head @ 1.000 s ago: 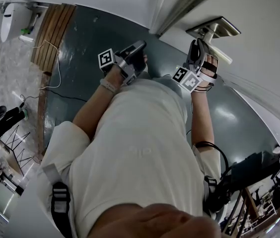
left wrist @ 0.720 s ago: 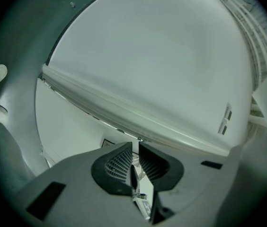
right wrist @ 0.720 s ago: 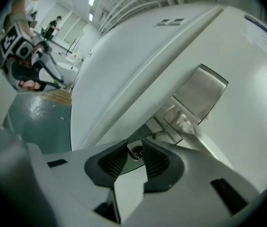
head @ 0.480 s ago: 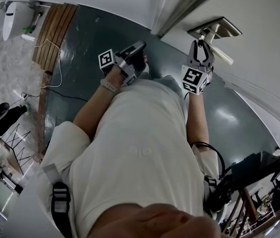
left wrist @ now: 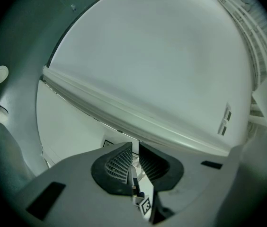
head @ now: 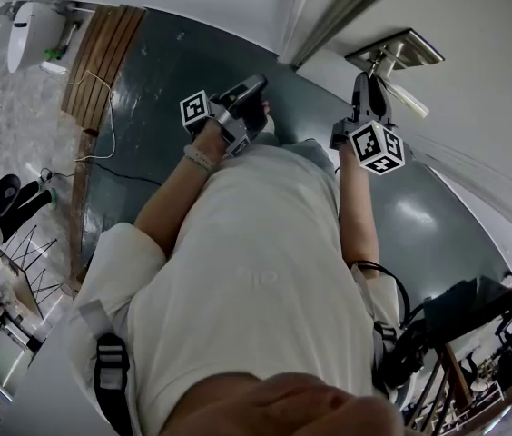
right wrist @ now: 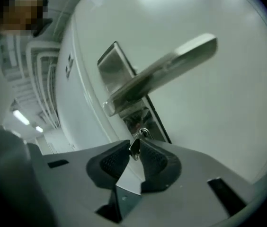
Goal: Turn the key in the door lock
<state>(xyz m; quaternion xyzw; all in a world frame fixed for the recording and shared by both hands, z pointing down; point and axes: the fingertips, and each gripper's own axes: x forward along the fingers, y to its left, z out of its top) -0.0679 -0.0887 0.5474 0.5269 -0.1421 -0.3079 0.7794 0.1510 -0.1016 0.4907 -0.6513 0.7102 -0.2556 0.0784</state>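
**Key pinched at the lock by our right tool**

Only the right gripper view lets us see the key (right wrist: 134, 149). Its head sits between the pads of our right tool (right wrist: 134, 145), whose jaws have just been closing and now pinch it. The key's far end meets the lock cylinder (right wrist: 143, 133), just under the lever handle (right wrist: 171, 65) on the steel plate (right wrist: 116, 64) of the white door (right wrist: 218, 126).

In the head view the key is hidden behind the tool. That view does show us this tool reaching up to the plate, while our left tool (head: 256, 84) hangs well apart from the door, over the dark floor (head: 147, 98).

The left gripper view shows the left tool's jaws a narrow slit apart with nothing gripped, facing a white wall (left wrist: 147, 56).
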